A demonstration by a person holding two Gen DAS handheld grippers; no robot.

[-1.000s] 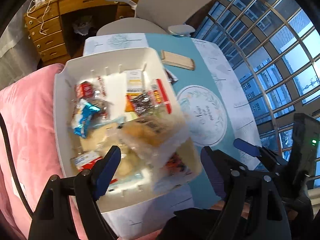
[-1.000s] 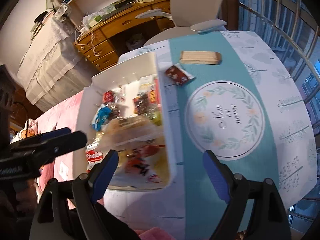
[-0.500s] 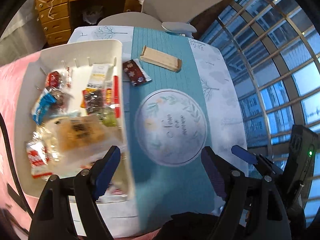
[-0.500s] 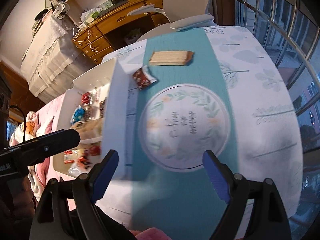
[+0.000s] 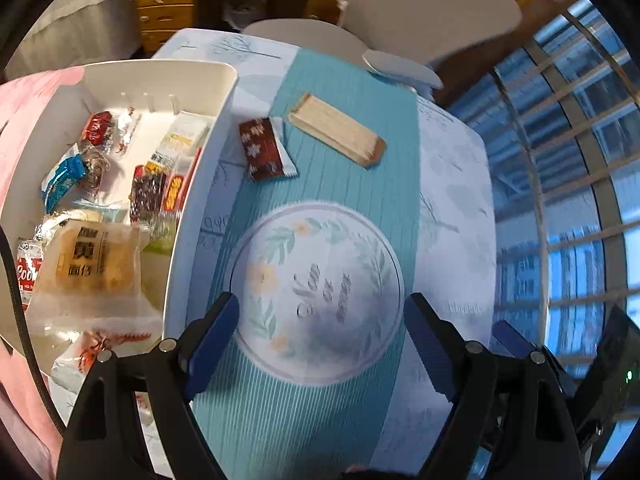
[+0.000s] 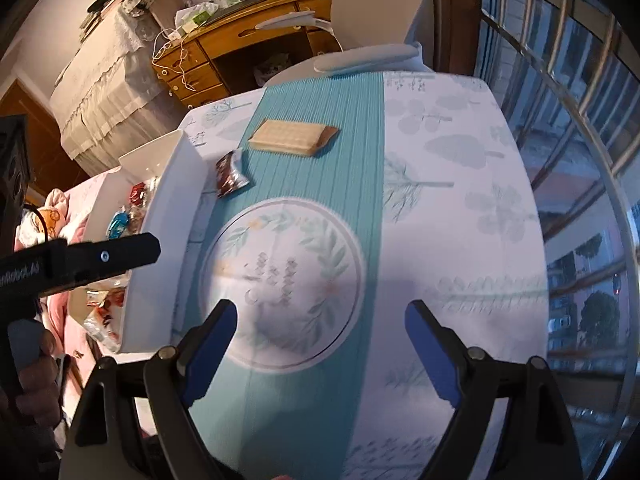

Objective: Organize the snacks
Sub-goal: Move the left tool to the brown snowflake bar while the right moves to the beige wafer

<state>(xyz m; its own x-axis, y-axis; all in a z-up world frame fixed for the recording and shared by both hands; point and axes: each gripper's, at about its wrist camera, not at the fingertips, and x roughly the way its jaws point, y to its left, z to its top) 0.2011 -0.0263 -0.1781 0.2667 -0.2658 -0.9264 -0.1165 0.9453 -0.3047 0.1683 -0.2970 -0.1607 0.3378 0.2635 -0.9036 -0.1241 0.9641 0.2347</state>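
My left gripper and right gripper both spread, empty | wafer pack outside white bin | likely light, brittle; I'd pinch its long sides gently.

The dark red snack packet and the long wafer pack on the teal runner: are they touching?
Apart. In the right wrist view, a strip of teal runner shows plainly between the dark red packet and the wafer pack; neither gripper is near them.
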